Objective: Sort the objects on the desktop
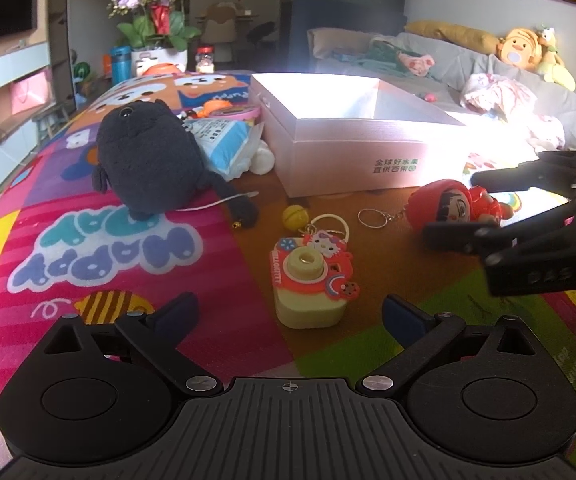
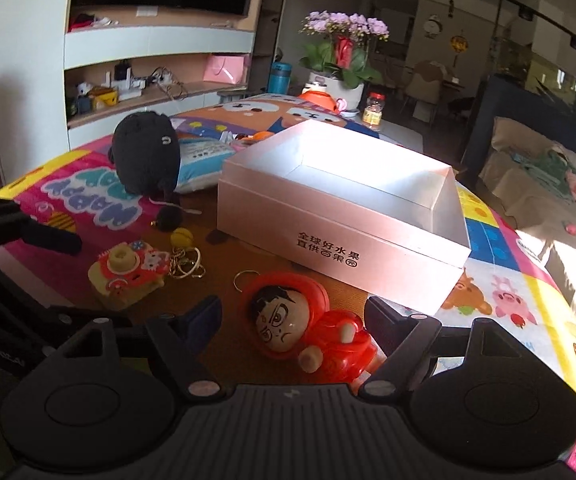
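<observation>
Living-room background: sofa, shelving, potted orchids. Colourful cartoon-print play mat covers the low table. Largest on it is the open pale-pink cardboard box, apparently empty, the likely bin for sorting. Next, the black plush toy sits left of the box against a blue-white packet. Small items lie in front of the box: red plastic doll keychain with a painted face, cream-and-red toy camera charm, small yellow bell.

Left gripper is spread wide and holds nothing; the camera charm sits just ahead, between the finger lines. Right gripper is fairly wide; the doll lies between its fingers, pads not pressing.

Step, as judged: both hands lined up for a pickup. Next: close on the doll, lift, carry over the box rim, release.
</observation>
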The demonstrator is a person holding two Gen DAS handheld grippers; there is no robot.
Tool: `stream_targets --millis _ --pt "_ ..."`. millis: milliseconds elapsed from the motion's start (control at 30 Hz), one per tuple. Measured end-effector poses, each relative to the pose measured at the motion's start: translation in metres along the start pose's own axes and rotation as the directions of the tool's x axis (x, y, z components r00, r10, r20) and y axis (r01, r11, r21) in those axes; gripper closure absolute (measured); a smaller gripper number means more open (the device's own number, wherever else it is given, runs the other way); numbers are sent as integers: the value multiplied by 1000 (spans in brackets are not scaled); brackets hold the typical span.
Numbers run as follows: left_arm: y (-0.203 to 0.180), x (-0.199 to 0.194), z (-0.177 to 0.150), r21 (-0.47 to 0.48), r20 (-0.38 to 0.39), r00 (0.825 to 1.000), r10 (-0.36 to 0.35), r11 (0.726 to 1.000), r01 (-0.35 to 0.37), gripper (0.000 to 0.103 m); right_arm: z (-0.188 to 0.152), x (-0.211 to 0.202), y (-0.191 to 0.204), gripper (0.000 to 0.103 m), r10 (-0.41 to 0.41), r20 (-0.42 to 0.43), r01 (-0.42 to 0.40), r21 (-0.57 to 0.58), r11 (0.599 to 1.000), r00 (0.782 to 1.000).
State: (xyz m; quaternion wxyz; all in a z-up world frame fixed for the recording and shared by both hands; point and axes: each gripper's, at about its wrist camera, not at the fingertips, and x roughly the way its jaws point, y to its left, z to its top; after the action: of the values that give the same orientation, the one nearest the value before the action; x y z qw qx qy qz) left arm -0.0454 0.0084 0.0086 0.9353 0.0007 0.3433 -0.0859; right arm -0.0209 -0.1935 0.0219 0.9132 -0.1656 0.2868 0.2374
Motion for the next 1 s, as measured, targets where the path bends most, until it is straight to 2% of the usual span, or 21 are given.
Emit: stream_targets --millis 100,167,300,400,467,567,700,767,800,867,933,1000 --pt "-1 1 1 3 -7 1000 3 1000 -3 2 -5 9 -6 24 4 -28 -6 -65 998 1000" --pt "-3 2 1 11 -12 1000 6 1000 -6 2 -7 13 -10 32 14 -72 -19 -59 998 997" --pt "-5 3 1 23 -17 1000 15 1000 -15 1 -3 5 -13 32 83 -118 -78 50 996 990" --pt "-6 3 1 31 -21 1000 21 999 -20 1 -1 -1 -20 33 212 -136 -180 216 960 968" --pt "-6 3 1 33 -21 1000 23 999 -22 1 -3 -3 -18 33 248 -123 -213 244 946 961" --pt "-8 3 2 42 -18 999 33 999 -32 1 -8 -5 -7 34 144 -109 -126 159 979 984" --pt "-18 5 7 98 8 999 48 994 -49 3 -13 -14 -9 39 115 -108 -98 149 984 988" --pt "-24 10 10 123 10 998 57 991 -58 11 -16 -18 -11 39 107 -110 -89 159 983 988" --pt "-26 14 12 131 6 998 60 990 -60 20 -18 -20 -12 39 104 -112 -84 164 983 988" --pt "-32 16 15 152 12 999 47 987 -48 31 -20 -25 -12 39 102 -118 -81 172 982 988" --pt "-38 12 15 192 27 998 62 979 -66 52 -22 -32 -13 39 115 -121 -91 185 978 986" --pt "-42 5 12 219 37 998 57 974 -64 52 -25 -41 -15 39 127 -116 -102 204 974 985"
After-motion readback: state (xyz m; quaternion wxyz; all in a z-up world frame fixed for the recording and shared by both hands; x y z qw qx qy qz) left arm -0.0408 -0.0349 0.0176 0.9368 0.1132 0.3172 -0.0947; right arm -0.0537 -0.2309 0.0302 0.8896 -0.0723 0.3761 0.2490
